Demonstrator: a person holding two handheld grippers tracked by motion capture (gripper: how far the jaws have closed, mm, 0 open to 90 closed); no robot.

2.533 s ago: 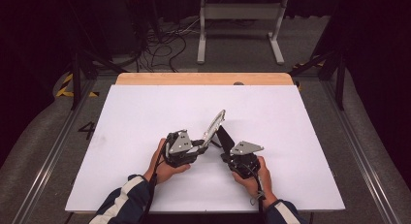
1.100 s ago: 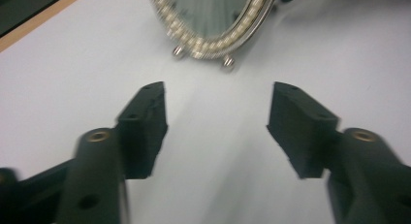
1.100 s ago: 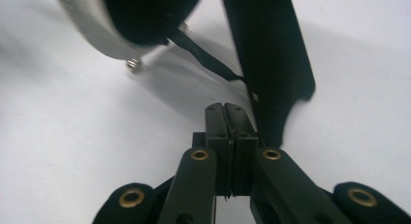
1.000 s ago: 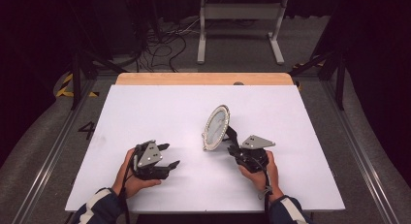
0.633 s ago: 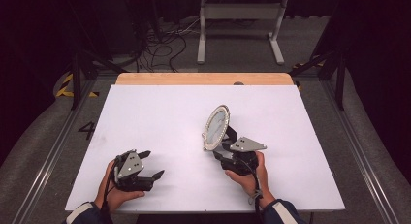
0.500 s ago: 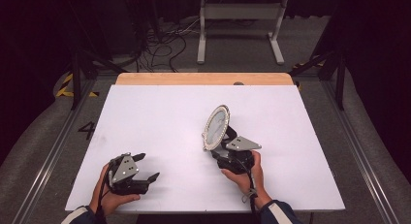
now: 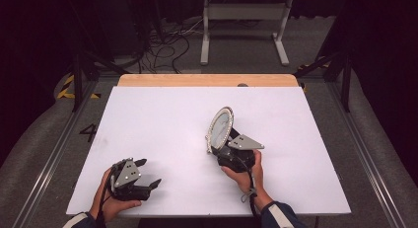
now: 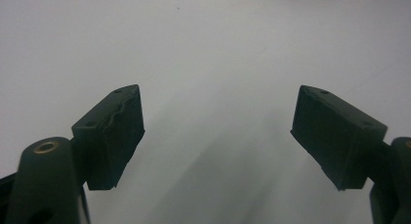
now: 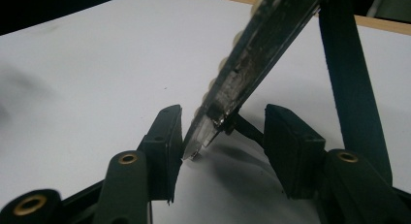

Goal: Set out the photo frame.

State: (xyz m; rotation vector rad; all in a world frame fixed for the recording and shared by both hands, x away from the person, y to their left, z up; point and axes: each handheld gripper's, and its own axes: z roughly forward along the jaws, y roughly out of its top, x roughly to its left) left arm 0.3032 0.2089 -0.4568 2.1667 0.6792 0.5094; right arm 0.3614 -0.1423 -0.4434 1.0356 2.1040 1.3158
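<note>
Between the parted jaws of the right gripper (image 7: pixel 227 139) stands one oval, bead-rimmed mirror (image 7: pixel 219 130), tilted on its stand on the white table (image 7: pixel 162 114), its edge near one pad and clear of the other, while the left gripper (image 7: pixel 148 173), one of two, gapes wide and empty by the near edge.

Oval glossy mirror (image 7: pixel 220 130) with pearly bead rim and black strut at frame centre, matt white smooth tabletop (image 7: pixel 162 119) (pale wood strip (image 7: pixel 207 80) at its upper edge), matt black rubbery gripper pads (image 8: pixel 121 132).
</note>
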